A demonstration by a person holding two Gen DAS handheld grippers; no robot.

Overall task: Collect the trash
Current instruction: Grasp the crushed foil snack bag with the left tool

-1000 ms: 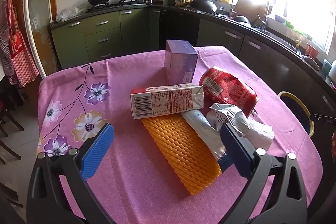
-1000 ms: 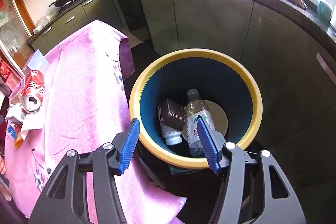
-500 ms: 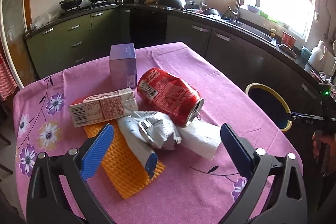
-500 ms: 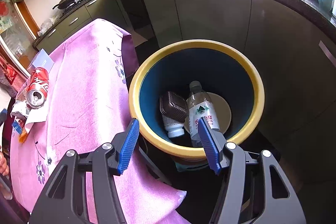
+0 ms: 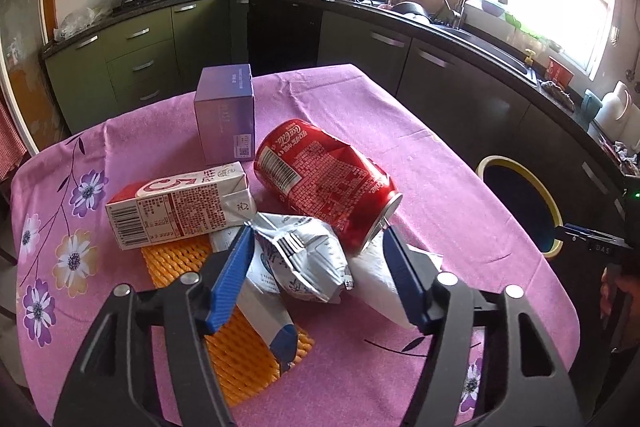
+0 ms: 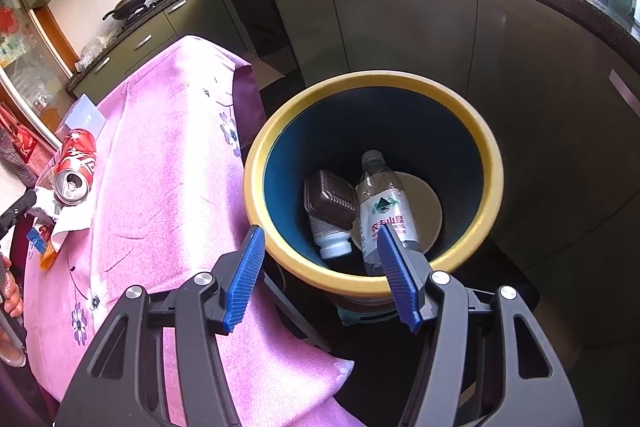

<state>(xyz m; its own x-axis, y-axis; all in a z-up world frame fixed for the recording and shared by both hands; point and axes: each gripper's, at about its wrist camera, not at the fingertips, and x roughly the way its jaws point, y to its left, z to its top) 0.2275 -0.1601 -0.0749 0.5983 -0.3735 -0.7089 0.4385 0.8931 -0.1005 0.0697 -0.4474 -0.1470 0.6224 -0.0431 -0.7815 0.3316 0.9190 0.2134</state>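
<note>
Trash is heaped on the pink floral tablecloth [image 5: 328, 107]: a dented red cola can [image 5: 326, 183] on its side, a milk carton [image 5: 180, 205], a purple box [image 5: 226, 111], orange foam netting [image 5: 240, 355] and a white tissue [image 5: 380, 291], the last two largely covered. The left gripper [image 5: 318, 259] has just been closing its jaws around a crumpled silver wrapper [image 5: 304, 259]; whether the blue pads actually press on it cannot be made out, and the can's rim sits just beside the right-hand pad. The right gripper [image 6: 318, 261] hangs over the yellow-rimmed bin [image 6: 490, 163] with its jaws apart and nothing between them. A water bottle [image 6: 384, 203], a brown ribbed container [image 6: 330, 197] and a white bottle [image 6: 332, 241] lie inside, partly hidden by the near wall.
</note>
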